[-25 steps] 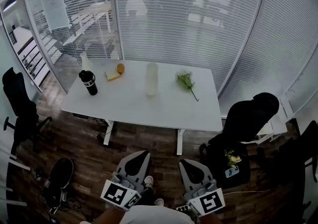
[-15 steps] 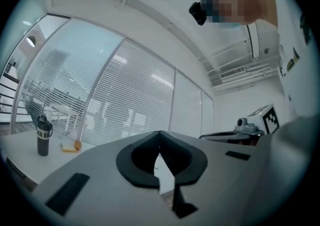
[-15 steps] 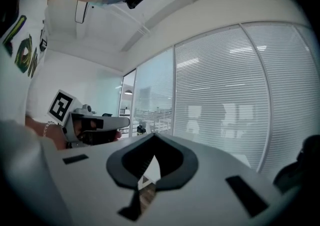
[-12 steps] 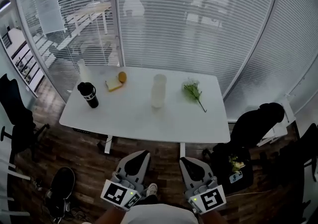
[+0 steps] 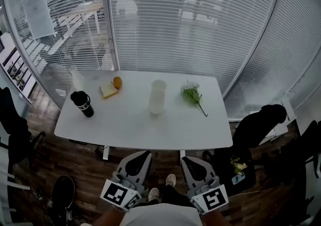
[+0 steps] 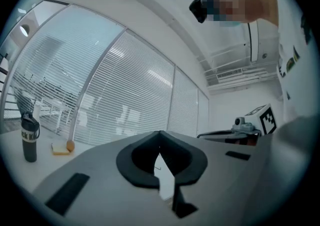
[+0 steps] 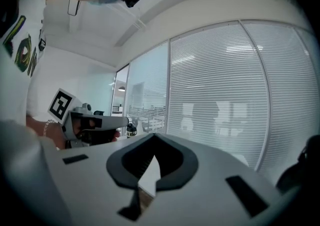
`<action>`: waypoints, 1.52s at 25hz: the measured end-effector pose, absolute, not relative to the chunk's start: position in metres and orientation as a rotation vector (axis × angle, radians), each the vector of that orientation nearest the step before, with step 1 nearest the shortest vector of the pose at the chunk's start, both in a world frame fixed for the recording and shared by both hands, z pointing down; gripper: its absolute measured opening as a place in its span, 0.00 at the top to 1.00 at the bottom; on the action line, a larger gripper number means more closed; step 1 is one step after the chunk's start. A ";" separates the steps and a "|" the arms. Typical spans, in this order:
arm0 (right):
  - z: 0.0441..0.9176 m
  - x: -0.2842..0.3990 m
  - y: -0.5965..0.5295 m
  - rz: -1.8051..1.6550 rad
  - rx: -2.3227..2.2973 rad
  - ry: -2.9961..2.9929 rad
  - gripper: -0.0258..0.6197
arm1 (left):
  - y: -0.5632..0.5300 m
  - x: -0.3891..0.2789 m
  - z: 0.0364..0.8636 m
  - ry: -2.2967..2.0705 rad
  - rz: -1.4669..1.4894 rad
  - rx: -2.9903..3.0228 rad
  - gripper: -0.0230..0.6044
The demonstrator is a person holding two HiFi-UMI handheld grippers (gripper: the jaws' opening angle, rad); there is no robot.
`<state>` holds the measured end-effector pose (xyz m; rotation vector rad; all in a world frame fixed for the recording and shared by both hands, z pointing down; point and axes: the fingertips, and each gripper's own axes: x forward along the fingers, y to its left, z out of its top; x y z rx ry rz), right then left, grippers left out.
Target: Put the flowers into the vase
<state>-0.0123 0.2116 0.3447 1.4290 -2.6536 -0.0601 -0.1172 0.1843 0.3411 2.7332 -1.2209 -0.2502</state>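
Note:
In the head view a white table [image 5: 125, 127] stands ahead. A tall pale vase [image 5: 157, 97] stands upright near its middle. A small bunch of green-stemmed flowers [image 5: 193, 95] lies flat to the vase's right. My left gripper [image 5: 139, 157] and right gripper [image 5: 191, 162] hover side by side just short of the table's near edge, both shut and empty. In the left gripper view the left gripper [image 6: 159, 135] has its jaws together. The right gripper [image 7: 153, 137] looks the same in its own view.
On the table's left end stand a black bottle [image 5: 82, 103], a slice of bread [image 5: 108, 89] and an orange [image 5: 117, 82]. Black office chairs [image 5: 256, 125] flank the table on the wood floor. Glass walls with blinds close off the far side.
Both grippers and the head camera have moved closer to the table. The table's near edge now lies just in front of the gripper tips. Nothing on the table has shifted.

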 end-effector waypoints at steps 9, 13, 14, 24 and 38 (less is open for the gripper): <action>0.354 0.012 0.162 -0.028 1.436 -2.651 0.95 | 0.135 -0.089 0.347 -1.190 -0.219 2.748 0.95; 0.359 0.030 0.128 -0.011 1.442 -2.648 0.95 | 0.101 -0.070 0.350 -1.181 -0.199 2.755 0.95; 0.359 0.035 0.118 -0.006 1.444 -2.648 0.95 | 0.091 -0.066 0.350 -1.183 -0.196 2.753 0.95; 0.355 0.091 0.019 0.003 1.443 -2.660 0.95 | -0.005 -0.012 0.350 -1.216 -0.175 2.733 0.95; 0.365 0.146 -0.089 0.046 1.351 -2.691 0.95 | -0.105 0.049 0.363 -1.274 -0.129 2.691 0.95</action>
